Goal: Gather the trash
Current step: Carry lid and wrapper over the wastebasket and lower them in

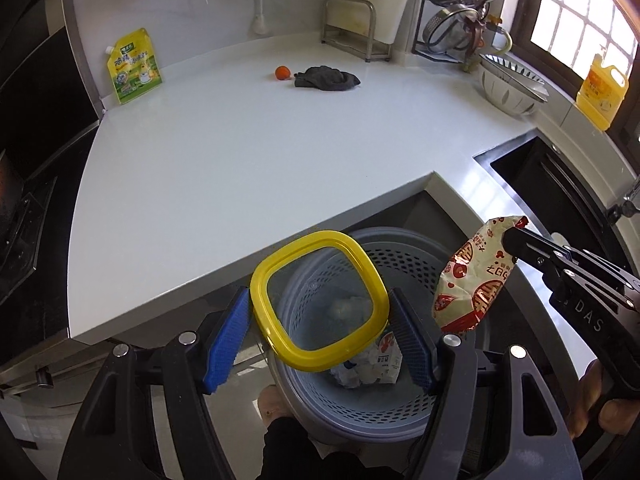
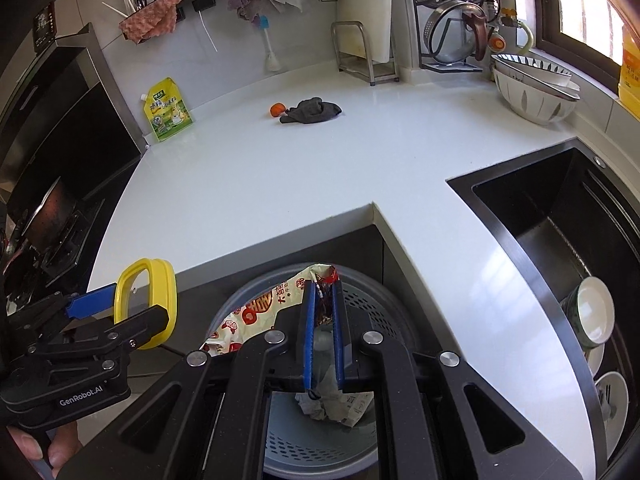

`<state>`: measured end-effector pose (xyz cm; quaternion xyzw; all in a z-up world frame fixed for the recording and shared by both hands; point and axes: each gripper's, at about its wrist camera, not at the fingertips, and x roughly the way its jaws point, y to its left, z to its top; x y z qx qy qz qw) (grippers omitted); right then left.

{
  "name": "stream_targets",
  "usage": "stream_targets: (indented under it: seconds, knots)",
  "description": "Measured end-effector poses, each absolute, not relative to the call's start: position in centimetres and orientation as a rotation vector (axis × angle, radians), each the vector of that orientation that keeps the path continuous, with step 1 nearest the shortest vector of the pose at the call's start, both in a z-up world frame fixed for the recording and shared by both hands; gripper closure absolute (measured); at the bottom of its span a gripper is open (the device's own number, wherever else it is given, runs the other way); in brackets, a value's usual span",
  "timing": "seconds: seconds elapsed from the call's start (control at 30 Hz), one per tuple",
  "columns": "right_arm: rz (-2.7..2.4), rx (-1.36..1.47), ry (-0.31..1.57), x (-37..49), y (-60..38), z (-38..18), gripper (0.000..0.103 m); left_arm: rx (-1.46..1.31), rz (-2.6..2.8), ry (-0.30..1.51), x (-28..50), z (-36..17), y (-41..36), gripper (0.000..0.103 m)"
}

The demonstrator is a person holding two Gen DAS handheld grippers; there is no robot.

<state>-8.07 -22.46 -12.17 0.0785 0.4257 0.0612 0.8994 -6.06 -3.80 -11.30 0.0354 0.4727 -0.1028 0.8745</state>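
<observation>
White kitchen counter (image 1: 260, 168) wraps around a notch where a grey perforated bin (image 1: 400, 396) stands on the floor below the edge.

Nearest in the left wrist view, the left gripper (image 1: 320, 332) holds a yellow-rimmed clear lid (image 1: 320, 300) across its width, one blue pad on each side of the rim, the jaws standing wide around it. The lid hangs tilted over the bin's mouth. Through and under it, crumpled white wrappers (image 1: 380, 364) lie on the bin's floor.

At 3 o'clock from the lid, the right gripper (image 1: 510, 246) pinches a red-and-cream snack bag (image 1: 472, 280) by its top end, and the bag hangs over the bin's right rim. In the right wrist view the two blue pads (image 2: 309, 332) are pressed nearly together with the bag's edge squeezed between them, directly above the bin.

Farther out on the counter, toward 12 o'clock, a small orange fruit (image 1: 283, 72) lies touching a dark grey cloth (image 1: 326, 79). At 10 o'clock a yellow-green pouch (image 1: 134, 66) leans on the wall beside the black stove area (image 1: 36, 120).

At 2 o'clock a black sink (image 2: 560, 248) holds bowls (image 2: 592, 312); beyond it sit stacked white bowls (image 2: 536, 88), a dish rack (image 2: 460, 16) and a yellow bottle (image 1: 602, 94) by the window.
</observation>
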Motion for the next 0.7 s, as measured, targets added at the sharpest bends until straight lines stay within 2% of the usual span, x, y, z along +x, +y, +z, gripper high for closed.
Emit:
stream_targets:
  seconds: [0.7]
  knots:
    - [0.052, 0.159, 1.0, -9.4, -22.3, -16.3, 0.094, 0.133, -0.285, 1.065, -5.9, -14.2, -4.8, 0.036]
